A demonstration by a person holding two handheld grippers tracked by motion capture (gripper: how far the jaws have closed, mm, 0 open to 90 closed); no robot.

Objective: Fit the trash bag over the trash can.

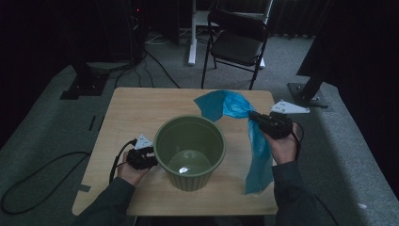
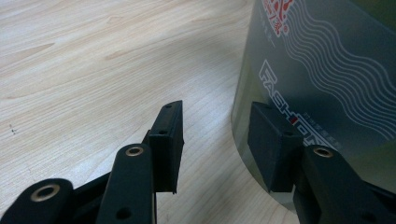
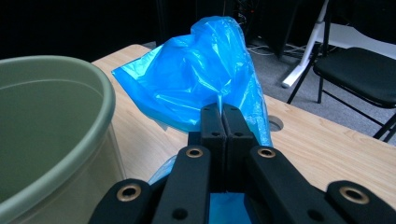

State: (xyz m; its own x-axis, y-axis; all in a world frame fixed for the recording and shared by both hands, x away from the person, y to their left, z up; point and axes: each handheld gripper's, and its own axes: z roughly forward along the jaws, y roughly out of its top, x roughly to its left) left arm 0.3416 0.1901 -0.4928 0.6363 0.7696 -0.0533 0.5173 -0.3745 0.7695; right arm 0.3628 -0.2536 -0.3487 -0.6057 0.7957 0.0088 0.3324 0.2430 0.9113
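Bag picked up, bin not lined yet.

Your right gripper (image 1: 258, 117) is clamped tight on the blue bag (image 1: 258, 141), bunched at the jaws w/ one end fanning out ahead and the rest hanging below, off the surface (image 1: 131, 113). Your left gripper (image 2: 215, 140) has jaws apart, nothing btwn them, one pad right against the green bin (image 1: 189, 150) wall. Bin sits to the left of the right gripper, empty inside. Left to do, I'd say: open the bag's mouth and get it over the rim. Chair (image 1: 237, 40) beyond the surface isn't in the way.
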